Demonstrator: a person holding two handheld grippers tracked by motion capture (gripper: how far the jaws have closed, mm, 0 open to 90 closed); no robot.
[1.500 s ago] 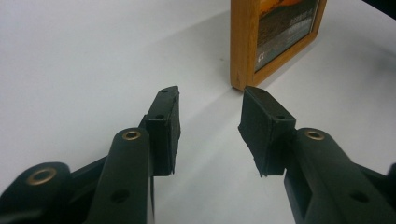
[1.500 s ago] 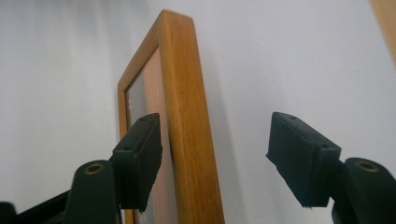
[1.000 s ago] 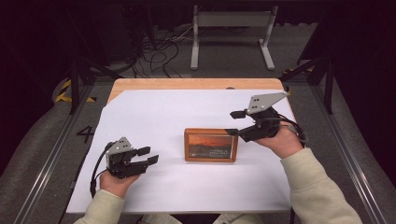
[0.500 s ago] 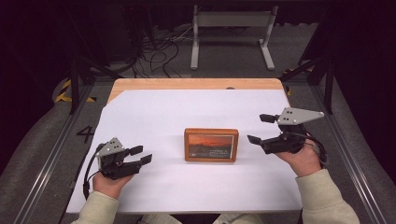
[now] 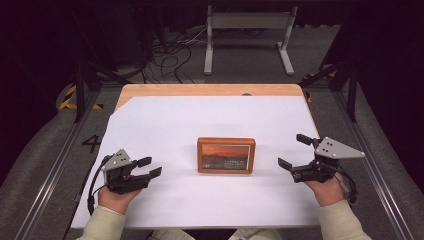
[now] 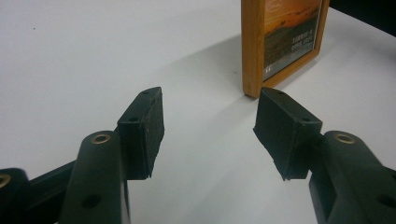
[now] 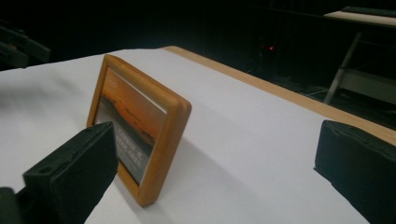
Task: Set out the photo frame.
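Two sleeved forearms come in from the near edge of the table, and we see each hand holding a black two-jaw gripper low over a white sheet (image 5: 210, 125) that covers most of the tabletop. At near left, the left gripper (image 5: 149, 167) points toward the right, its jaws spread apart with nothing between them; a grey three-cornered plate sits on top of it and a black cable loops down by the wrist. At near right, the right gripper (image 5: 294, 151) points toward the left, its jaws also spread wide and empty, with its own grey plate on top.

Between the two grippers, apart from both, stands a small wooden picture frame (image 5: 226, 155), upright on the sheet at about the middle of the table. It holds an orange sunset picture with a darker band of small lettering below, too small for us to read.

From the left gripper view, we see the frame's near corner (image 6: 280, 42) just beyond the gap between the pads (image 6: 144, 128). From the right gripper view, the frame (image 7: 140, 135) stands edge-on beside one pad (image 7: 79, 168), leaning slightly back.

Farther off, a strip of bare wooden tabletop (image 5: 210, 90) shows along the far edge. Beyond it lie a dark floor, tangled cables (image 5: 172, 50) and a grey metal stand (image 5: 247, 37).
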